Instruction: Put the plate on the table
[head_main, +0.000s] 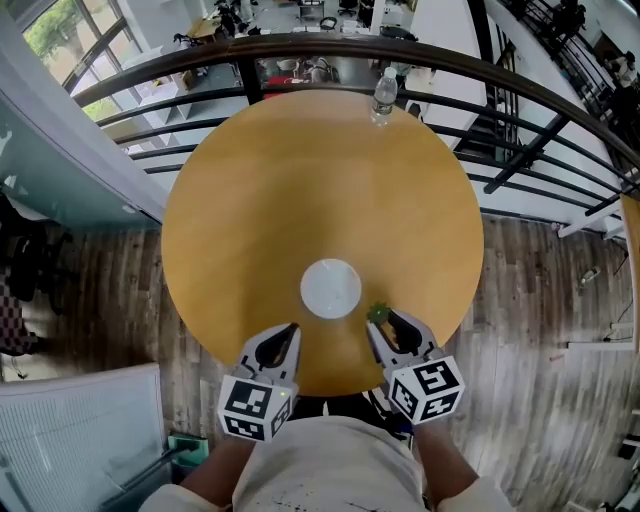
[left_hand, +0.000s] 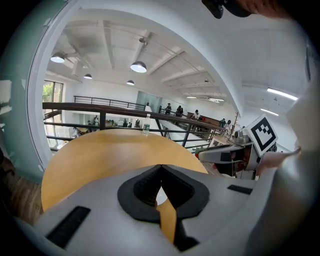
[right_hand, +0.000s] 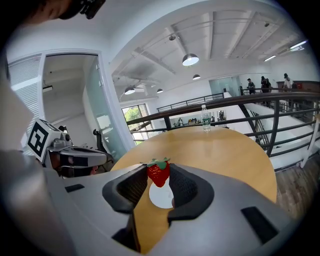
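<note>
Plate (head_main: 331, 288) on round table (head_main: 250, 200), right claw (head_main: 379, 320) gripping strawberry (right_hand: 158, 174); bottle (head_main: 384, 95) label unreadable

I see the plate (head_main: 331, 288) lying flat on the round, honey-coloured wooden counter (head_main: 300, 170). It is small, round and plain white, and its face is bare. It sits toward the counter's near edge, about midway between the left and right edges and clear of the rim. My right gripper view shows part of it (right_hand: 161, 197) as a white disc on the wood.
</note>
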